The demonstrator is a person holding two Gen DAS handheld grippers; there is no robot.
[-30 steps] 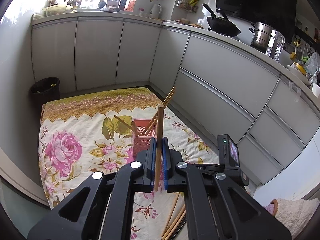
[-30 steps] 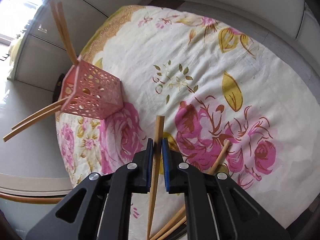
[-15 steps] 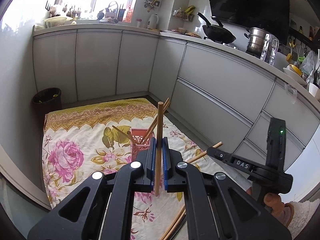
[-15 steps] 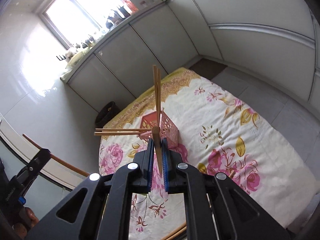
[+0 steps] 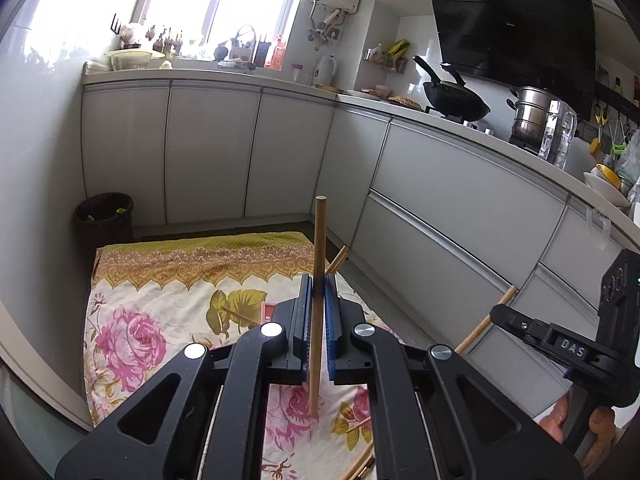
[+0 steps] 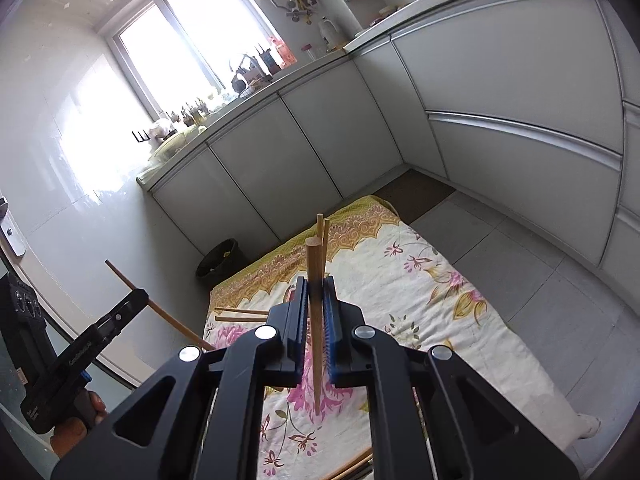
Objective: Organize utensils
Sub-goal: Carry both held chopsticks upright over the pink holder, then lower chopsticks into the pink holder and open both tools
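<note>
My left gripper (image 5: pixel 316 288) is shut on a wooden chopstick (image 5: pixel 319 240) that stands upright between its blue pads. My right gripper (image 6: pixel 316 286) is shut on another wooden chopstick (image 6: pixel 313 264), also upright. Both are held high above the flowered cloth (image 5: pixel 160 276). The pink utensil basket (image 5: pixel 267 311) is mostly hidden behind the left gripper; chopsticks (image 6: pixel 240 315) stick out of it. The right gripper also shows at the right edge of the left wrist view (image 5: pixel 504 314), and the left gripper shows at the left of the right wrist view (image 6: pixel 134 300). Loose chopsticks (image 5: pixel 360 462) lie on the cloth near me.
Grey kitchen cabinets (image 5: pixel 460 200) run along the back and right. A dark waste bin (image 5: pixel 105 216) stands in the left corner. A wok (image 5: pixel 456 100) and a steel pot (image 5: pixel 532 120) sit on the counter. The cloth also shows in the right wrist view (image 6: pixel 420 280).
Both grippers have lifted and tilted up with their chopsticks. The basket has dropped lower in both views and is now mostly hidden behind the jaws.
</note>
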